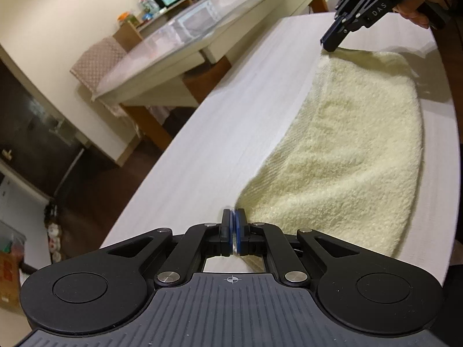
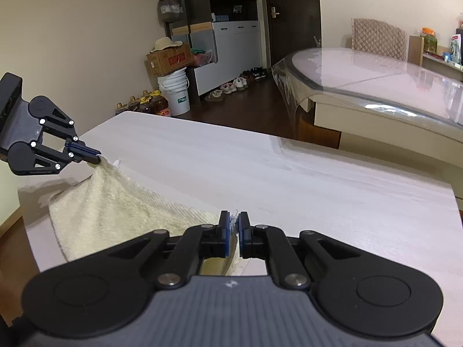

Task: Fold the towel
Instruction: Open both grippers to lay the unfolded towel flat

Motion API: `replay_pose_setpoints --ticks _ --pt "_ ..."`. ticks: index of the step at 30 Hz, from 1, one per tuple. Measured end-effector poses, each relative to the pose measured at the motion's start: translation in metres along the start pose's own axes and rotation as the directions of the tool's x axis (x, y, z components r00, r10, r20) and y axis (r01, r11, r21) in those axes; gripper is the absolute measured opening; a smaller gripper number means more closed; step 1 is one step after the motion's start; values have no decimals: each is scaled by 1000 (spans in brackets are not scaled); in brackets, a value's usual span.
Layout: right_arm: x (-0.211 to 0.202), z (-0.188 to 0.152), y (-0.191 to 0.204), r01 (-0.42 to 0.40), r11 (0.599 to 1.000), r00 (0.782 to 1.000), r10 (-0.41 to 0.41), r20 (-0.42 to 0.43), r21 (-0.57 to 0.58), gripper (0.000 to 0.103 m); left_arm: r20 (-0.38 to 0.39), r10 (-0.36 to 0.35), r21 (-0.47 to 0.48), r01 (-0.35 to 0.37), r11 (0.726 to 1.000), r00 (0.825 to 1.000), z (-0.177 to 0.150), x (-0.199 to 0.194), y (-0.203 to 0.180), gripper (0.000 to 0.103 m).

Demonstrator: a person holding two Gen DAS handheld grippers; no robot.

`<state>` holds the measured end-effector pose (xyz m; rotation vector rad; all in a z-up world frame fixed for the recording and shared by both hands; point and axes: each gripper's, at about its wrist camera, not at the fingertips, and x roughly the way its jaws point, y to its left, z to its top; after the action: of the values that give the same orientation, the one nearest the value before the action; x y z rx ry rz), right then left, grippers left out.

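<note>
1. A cream terry towel (image 1: 356, 150) lies on a pale wood-grain bench (image 1: 220, 133), folded over, with a rounded doubled edge facing away from both cameras' near corners.
2. The left hand-held gripper (image 1: 233, 217) is closed on one towel corner; in its own view the cloth between the blue pads is barely visible.
3. The right hand-held gripper (image 2: 235, 219) is closed on the other corner, with frayed white threads poking up between its pads.
4. Both pinched corners are raised, so the cloth slopes down from them to the bench.
5. The person's hand (image 1: 416, 11) holding the right tool is cut off at the picture edge.
6. The towel's underside and lower layer are hidden.
7. Behind, a white bucket (image 2: 176, 92) carries a cardboard box (image 2: 169, 59); their contents cannot be seen.
8. The background is blurred.
</note>
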<state>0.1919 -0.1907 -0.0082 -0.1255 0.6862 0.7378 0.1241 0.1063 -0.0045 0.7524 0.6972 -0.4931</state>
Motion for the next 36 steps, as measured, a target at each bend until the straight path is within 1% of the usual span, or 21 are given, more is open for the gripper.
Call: replay_pose_setpoints --ticks 6,9,10,11,13,15,16,17,19,20,21,23,25,28,30,33,35,36 --pt "12 -5 0 14 1000 999 -14 -46 2 7 -12 -2 -22 2 1000 1000 -2 10 0 2" --pt "11 -9 0 25 1000 999 -25 -46 1 9 -14 5 -35 -6 999 1000 -2 13 2 3" --pt "9 -10 1 29 1000 999 -29 -44 2 11 -14 8 -38 -8 999 1000 -2 13 2 3" --pt "7 -11 1 32 999 999 -32 -43 6 17 -15 10 -42 -11 999 1000 -1 15 3 7" --pt "10 -7 -5 37 999 999 -37 -33 18 20 -30 22 -72 -25 997 999 -2 16 5 13" --pt "1 -8 -4 37 999 999 -37 -11 38 20 -26 23 -95 -26 995 999 -2 16 8 16" --pt "-5 -9 -3 39 998 999 -39 2 43 21 -24 23 -103 -25 994 999 -2 16 9 25" --pt "-11 -7 -2 40 998 999 -41 13 47 26 -23 30 -124 -32 992 999 -4 13 13 35" --pt "-24 -7 3 41 998 998 -44 41 57 34 -20 46 -169 -49 984 999 -9 6 21 40" --pt "-29 -7 5 39 998 998 -42 50 57 35 -21 50 -180 -53 982 999 -11 4 23 40" --pt "-39 -6 13 27 998 997 -30 72 52 35 -18 58 -202 -60 977 998 -15 0 28 39" --pt "-54 -8 31 -5 999 995 1 96 41 35 -12 58 -247 -60 967 998 -22 -6 38 42" --pt "-64 -8 52 -45 999 993 43 114 16 35 -23 84 -276 -87 957 996 -31 -11 47 42" --pt "-67 -12 100 -97 992 991 104 90 -81 35 -37 106 -295 -113 949 994 -39 -15 53 42" --pt "-66 -14 134 -125 980 988 136 67 -156 35 -38 115 -314 -121 942 993 -44 -21 56 44" --pt "-54 -18 185 -107 948 991 128 49 -301 35 -34 126 -347 -130 929 991 -53 -30 57 51" --pt "-41 -18 213 -95 925 992 118 42 -369 35 -27 129 -362 -130 923 991 -59 -35 57 59" --pt "-35 -18 227 -88 911 993 113 39 -402 35 -22 136 -373 -135 918 990 -63 -40 56 60"
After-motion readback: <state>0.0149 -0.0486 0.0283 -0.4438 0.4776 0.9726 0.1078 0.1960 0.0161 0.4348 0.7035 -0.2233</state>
